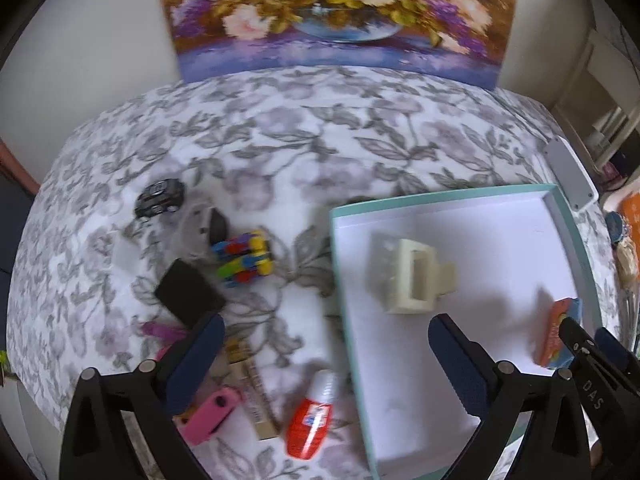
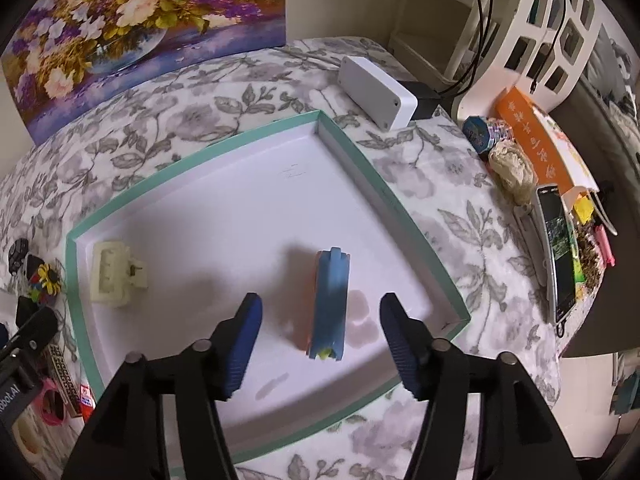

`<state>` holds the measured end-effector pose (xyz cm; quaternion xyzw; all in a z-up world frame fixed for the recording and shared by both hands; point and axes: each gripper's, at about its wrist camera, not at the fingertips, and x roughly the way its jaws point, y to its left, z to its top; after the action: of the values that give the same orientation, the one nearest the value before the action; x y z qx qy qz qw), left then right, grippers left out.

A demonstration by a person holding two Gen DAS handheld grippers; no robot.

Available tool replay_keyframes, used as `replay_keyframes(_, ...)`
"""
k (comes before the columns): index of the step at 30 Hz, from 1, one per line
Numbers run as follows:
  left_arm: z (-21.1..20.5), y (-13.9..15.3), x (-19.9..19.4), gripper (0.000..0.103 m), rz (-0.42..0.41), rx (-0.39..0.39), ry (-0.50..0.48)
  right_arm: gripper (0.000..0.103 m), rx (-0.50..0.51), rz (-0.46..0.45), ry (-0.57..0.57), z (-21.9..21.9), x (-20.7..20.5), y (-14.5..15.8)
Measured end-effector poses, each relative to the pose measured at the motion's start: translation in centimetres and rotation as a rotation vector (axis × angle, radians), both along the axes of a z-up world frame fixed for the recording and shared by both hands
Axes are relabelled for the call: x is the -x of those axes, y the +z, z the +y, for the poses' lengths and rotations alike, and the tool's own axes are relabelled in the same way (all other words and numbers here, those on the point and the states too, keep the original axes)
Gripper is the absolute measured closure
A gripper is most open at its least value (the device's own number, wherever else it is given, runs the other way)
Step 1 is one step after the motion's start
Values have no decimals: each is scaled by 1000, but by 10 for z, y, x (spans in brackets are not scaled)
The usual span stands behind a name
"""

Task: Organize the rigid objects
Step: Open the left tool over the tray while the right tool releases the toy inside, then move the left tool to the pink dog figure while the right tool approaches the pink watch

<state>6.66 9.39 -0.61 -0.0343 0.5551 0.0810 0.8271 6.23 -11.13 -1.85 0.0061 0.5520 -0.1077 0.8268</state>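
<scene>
A shallow white tray with a teal rim (image 1: pixel 460 216) (image 2: pixel 208 216) lies on the floral cloth. In it rest a cream hair claw clip (image 1: pixel 416 276) (image 2: pixel 114 276) and a blue and orange object (image 2: pixel 330 304) (image 1: pixel 560 332). My right gripper (image 2: pixel 320 340) is open, its fingers on either side of the blue and orange object without touching it. My left gripper (image 1: pixel 326 360) is open over the tray's left rim, empty. Left of the tray lie a red and white bottle (image 1: pixel 310 420), a pink item (image 1: pixel 210 414), a gold patterned stick (image 1: pixel 252 388), a black pad (image 1: pixel 188 292), a multicoloured toy (image 1: pixel 244 258) and a black toy car (image 1: pixel 160 198).
A flower painting (image 1: pixel 336 12) leans on the wall behind the table. A white box (image 2: pixel 376 92) sits past the tray's far corner. At the right edge lie a phone (image 2: pixel 558 256), an orange packet (image 2: pixel 536 140) and small items. A white shelf unit (image 2: pixel 540 24) stands beyond.
</scene>
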Motion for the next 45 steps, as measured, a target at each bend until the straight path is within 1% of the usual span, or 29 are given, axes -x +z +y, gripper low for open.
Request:
replay_keyframes(1,3,1,3,0,-4,-1,7,32,10,-5,7,2,2,1)
replay_keyframes(6,25,5,21,0,-28,7,50,29,41,-19,37,16,12,6)
replay_keyframes(8,32,8,26,0,-37,9,68,23,54,-28,52,22,17,9)
replay_keyframes(13,50,25,45,0,-79,-4,93,20,77,-55,97,39,27,18)
replay_keyframes(19,76,41,69,0,-124,-38,136,19,26,-94,129,60,40,34)
replay_keyframes(22,94,48,81,0,-145,-31,172,19,15,-116,154,72,48,41)
replay_keyframes(27,121,63,100,0,-203,-24,229,19,-52,-138,216,98,60,52)
replay_keyframes(32,148,71,110,0,-245,14,283,19,-69,-132,279,124,64,51)
replay_keyframes(36,166,67,113,0,-222,10,313,19,-137,-61,319,143,61,35)
replay_keyframes(37,171,62,114,0,-199,15,320,19,-141,-55,325,146,62,32)
replay_keyframes(38,171,62,114,0,-199,15,320,19,-142,-45,336,151,63,29)
replay_keyframes(40,175,54,114,0,-161,28,329,19,-137,-32,349,160,64,24)
replay_keyframes(43,180,39,112,0,-83,39,332,19,-174,3,402,179,66,16)
replay_keyframes(45,184,30,112,0,-52,53,347,19,-182,13,424,189,68,12)
